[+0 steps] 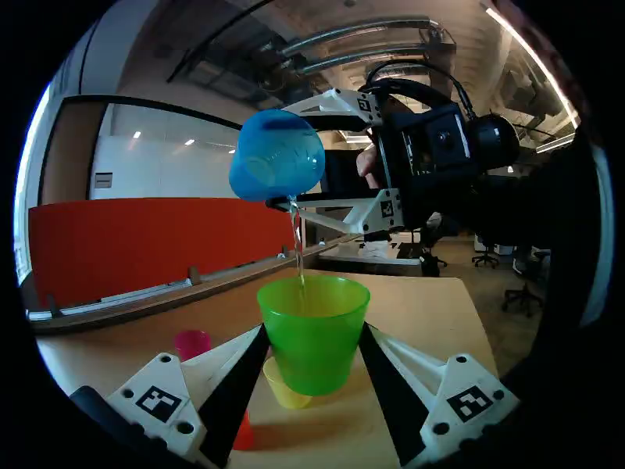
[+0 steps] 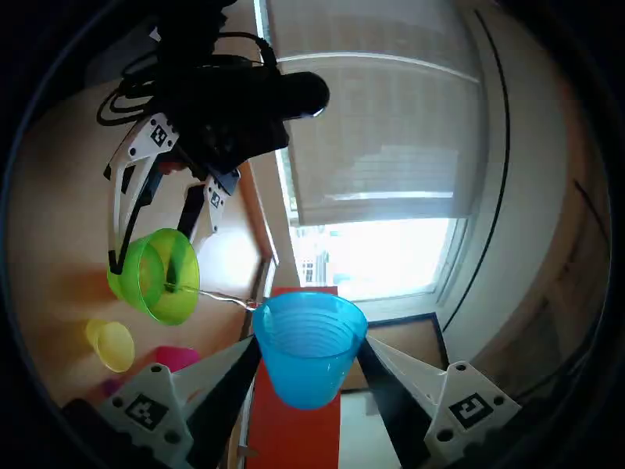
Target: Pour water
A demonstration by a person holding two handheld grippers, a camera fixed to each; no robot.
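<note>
My left gripper (image 1: 314,352) is shut on a green cup (image 1: 314,334), held upright above the wooden table (image 1: 422,313). Above it, my right gripper (image 1: 291,158) is shut on a blue cup (image 1: 275,156) tipped over on its side. A thin stream of water (image 1: 297,250) falls from the blue cup's rim into the green cup. In the right gripper view the blue cup (image 2: 308,344) sits between the fingers of my right gripper (image 2: 309,356), and water (image 2: 223,297) runs across to the green cup (image 2: 156,275) held by my left gripper (image 2: 152,234).
A small yellow cup (image 1: 283,384), a pink cup (image 1: 192,342) and a red object (image 1: 244,434) stand on the table below the green cup. An orange partition (image 1: 156,242) runs behind the table. Office chairs (image 1: 519,297) stand on the floor at right. A bright window (image 2: 375,258) is beyond.
</note>
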